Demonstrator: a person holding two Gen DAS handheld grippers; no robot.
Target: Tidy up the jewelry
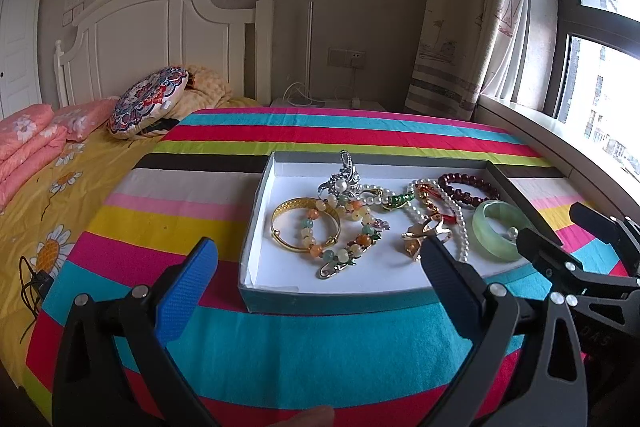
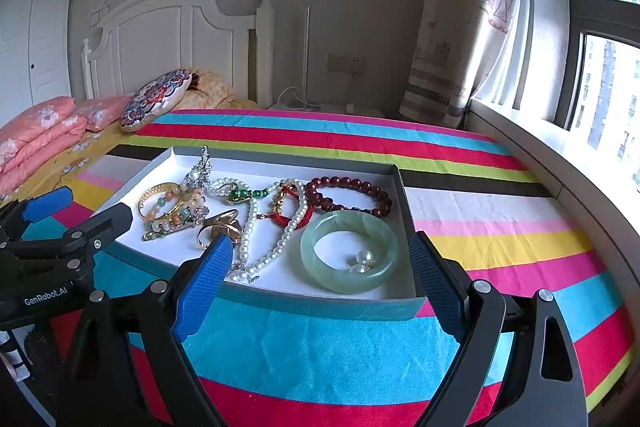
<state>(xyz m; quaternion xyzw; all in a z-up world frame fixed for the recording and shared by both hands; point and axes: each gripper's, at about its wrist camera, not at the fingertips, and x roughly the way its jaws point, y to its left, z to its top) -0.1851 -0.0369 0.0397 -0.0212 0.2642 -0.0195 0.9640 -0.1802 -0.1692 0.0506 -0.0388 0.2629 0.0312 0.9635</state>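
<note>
A shallow grey box [image 1: 256, 211] [image 2: 404, 187] with a white floor lies on the striped cloth and holds tangled jewelry. Inside lie a gold bangle [image 1: 285, 211] [image 2: 149, 195], a coloured bead bracelet [image 1: 362, 239], a pearl necklace [image 1: 460, 223] [image 2: 280, 247], a dark red bead bracelet [image 1: 468, 189] [image 2: 352, 187], a green jade bangle [image 1: 494, 227] [image 2: 348, 251] with loose pearls [image 2: 366, 261] inside it, and a gold ring [image 2: 220, 227]. My left gripper [image 1: 320, 275] hovers open before the box's near edge. My right gripper [image 2: 320, 267] is open too, near the jade bangle. Neither holds anything.
The striped cloth [image 1: 320, 347] [image 2: 320, 347] covers a raised surface beside a bed with a patterned cushion [image 1: 148, 99] and pink pillows [image 1: 28, 143]. A window sill [image 2: 540, 163] and curtain [image 1: 464, 27] stand on the right. Each gripper shows at the edge of the other's view.
</note>
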